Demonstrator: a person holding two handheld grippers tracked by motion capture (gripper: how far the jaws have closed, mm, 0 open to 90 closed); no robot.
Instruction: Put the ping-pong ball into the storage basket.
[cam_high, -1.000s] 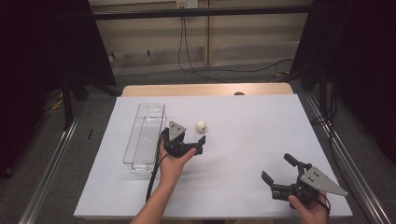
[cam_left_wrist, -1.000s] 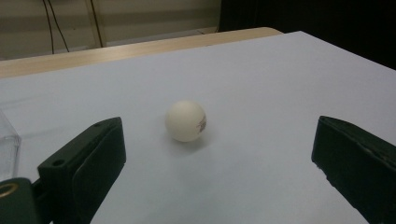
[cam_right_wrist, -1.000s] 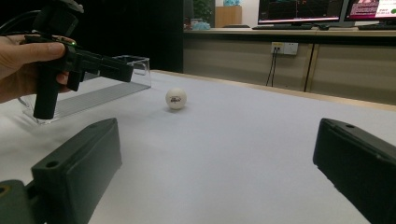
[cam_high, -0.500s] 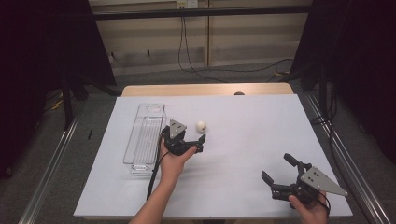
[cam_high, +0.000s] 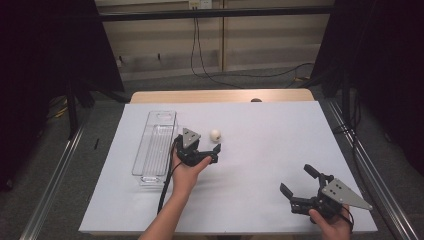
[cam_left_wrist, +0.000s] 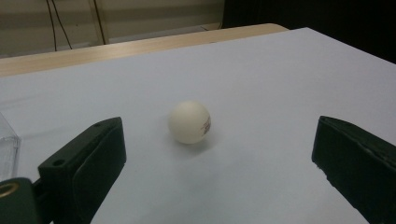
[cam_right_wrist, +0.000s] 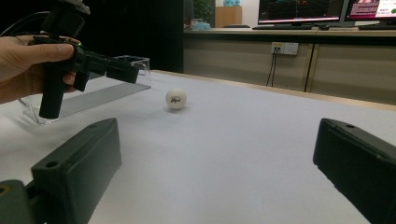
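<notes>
A white ball (cam_high: 215, 134) with a small printed mark lies on the white table sheet (cam_high: 260, 150). My left gripper (cam_high: 200, 144) is open just short of the ball, its jaws spread wide and pointing at it. In the left gripper view the ball (cam_left_wrist: 189, 122) rests a little ahead of the gripper (cam_left_wrist: 217, 140), between the lines of the two jaws and touching neither. My right gripper (cam_high: 297, 180) is open near the front right edge, holding nothing. The right gripper view (cam_right_wrist: 217, 140) shows the ball (cam_right_wrist: 176, 98) far off, with the left gripper (cam_right_wrist: 84, 63) beside it.
A long clear plastic container (cam_high: 155, 145) lies on the sheet just left of the left hand, also seen as the clear container (cam_right_wrist: 137, 70) in the right gripper view. A wooden table edge (cam_high: 220, 96) runs along the back. Metal rails flank both sides.
The left gripper has crept very slightly forward toward the ball. The ball and the right gripper have stayed where they were.
</notes>
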